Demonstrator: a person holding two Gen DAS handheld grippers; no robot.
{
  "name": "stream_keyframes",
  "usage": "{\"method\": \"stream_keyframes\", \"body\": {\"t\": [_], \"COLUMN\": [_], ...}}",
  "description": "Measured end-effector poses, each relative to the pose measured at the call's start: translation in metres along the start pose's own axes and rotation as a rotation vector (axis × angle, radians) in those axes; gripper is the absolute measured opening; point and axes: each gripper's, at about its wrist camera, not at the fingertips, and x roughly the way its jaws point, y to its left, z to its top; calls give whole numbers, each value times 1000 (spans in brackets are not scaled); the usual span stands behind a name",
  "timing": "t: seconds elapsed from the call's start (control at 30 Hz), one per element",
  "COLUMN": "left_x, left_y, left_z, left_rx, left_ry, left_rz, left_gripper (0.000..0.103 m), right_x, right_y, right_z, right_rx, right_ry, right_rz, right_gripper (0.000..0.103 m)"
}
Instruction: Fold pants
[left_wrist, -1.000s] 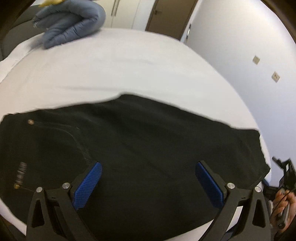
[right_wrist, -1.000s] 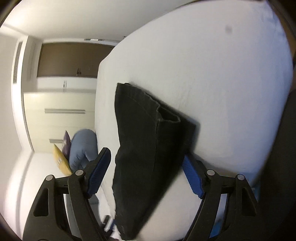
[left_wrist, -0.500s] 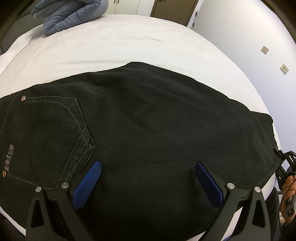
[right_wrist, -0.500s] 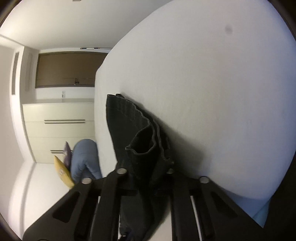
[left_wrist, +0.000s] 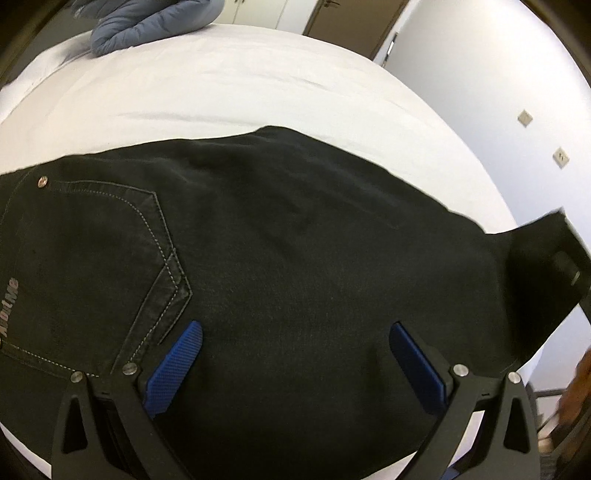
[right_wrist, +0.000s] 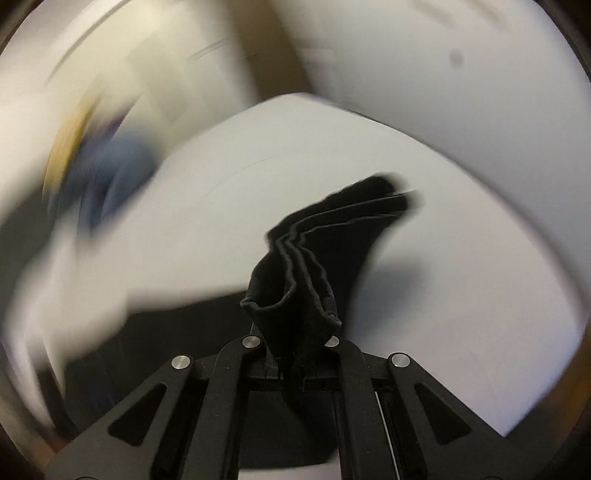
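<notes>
We observed the black pants (left_wrist: 295, 258) lying flat across the white bed (left_wrist: 240, 85), back pocket (left_wrist: 96, 258) uppermost. The left tongs (left_wrist: 293, 350) stood apart above the pants, near the pocket, gripping nothing. The right tongs (right_wrist: 291, 354) were clamped together on the bunched leg hems (right_wrist: 306, 273), raised off the bed. A grey-blue quilted bundle (left_wrist: 151, 18) lay at the bed's far end.

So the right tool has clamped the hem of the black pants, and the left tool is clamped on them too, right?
Not quite. The right tool is shut on the black pants, but the left wrist view shows the left tool open above them, gripping nothing.
</notes>
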Motion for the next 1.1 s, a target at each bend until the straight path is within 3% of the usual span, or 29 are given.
{"method": "stream_keyframes", "body": {"t": [0.07,0.13,0.27,0.47,0.67,0.83,0.9,0.97,1.03,1.1], "left_x": [-4,-10,-15,-1,17,29,37,37,39,39], "left_y": [5,11,19,-4,-34,-37,-37,-35,-35,-34], "left_z": [1,2,3,20,40,49,56,62,68,74], "left_rx": [-48,-102,-197,-253,-187,-185,-175,-175,-140,-110], "left_ry": [-13,-24,0,66,165,206,238,260,290,317], "left_rz": [-36,-85,-214,-361,-347,-362,-374,-384,-386,-374], "left_gripper": [103,103,103,103,103,99,75,72,57,20], "right_x": [36,61,58,32,10,3,1,-2,-5,-10], "right_y": [80,95,94,94,106,108,111,115,118,124], "right_z": [-32,-52,-53,-49,-46,-46,-47,-52,-56,-62], "right_rx": [-348,-332,-289,-286,-302,-316,-334,-363,-382,-402], "right_ry": [138,229,185,77,18,10,-1,-6,-12,-13], "right_rz": [-1,30,-6,-70,-75,-61,-64,-72,-66,-58], "right_gripper": [3,3,3,3,3,3,3,3,3,3]}}
